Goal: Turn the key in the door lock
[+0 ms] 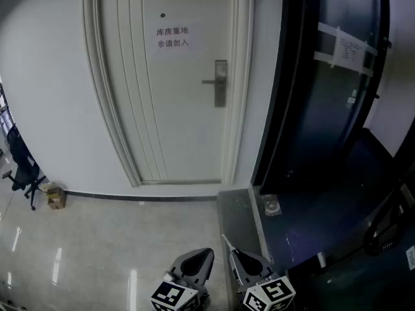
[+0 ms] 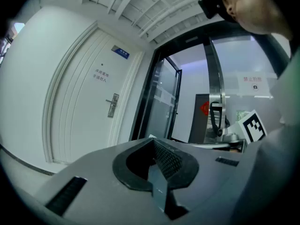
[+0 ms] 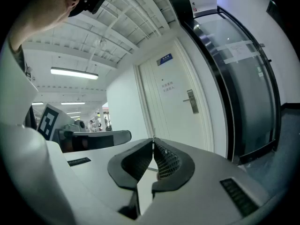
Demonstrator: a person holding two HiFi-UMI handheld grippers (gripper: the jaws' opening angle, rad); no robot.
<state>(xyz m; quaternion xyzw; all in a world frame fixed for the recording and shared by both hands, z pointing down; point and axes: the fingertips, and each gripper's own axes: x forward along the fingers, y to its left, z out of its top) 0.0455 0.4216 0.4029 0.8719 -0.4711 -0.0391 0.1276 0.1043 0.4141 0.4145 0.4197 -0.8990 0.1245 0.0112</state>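
The white door (image 1: 172,109) stands closed ahead, with a metal lever handle and lock plate (image 1: 220,83) on its right side. No key can be made out at this distance. The lock plate (image 2: 112,105) is small and far off in the left gripper view, and the same lock plate (image 3: 191,101) is just as far in the right gripper view. Both grippers hang low, well short of the door. My left gripper (image 1: 205,256) (image 2: 153,142) is shut and holds nothing. Beside it my right gripper (image 1: 233,254) (image 3: 153,141) is shut and holds nothing too.
A paper notice (image 1: 172,39) is stuck on the door. A dark glass partition with a black frame (image 1: 311,109) stands to the right of the door. At the far left are an office chair (image 1: 23,167) and a small cardboard box (image 1: 56,196). The floor is glossy tile.
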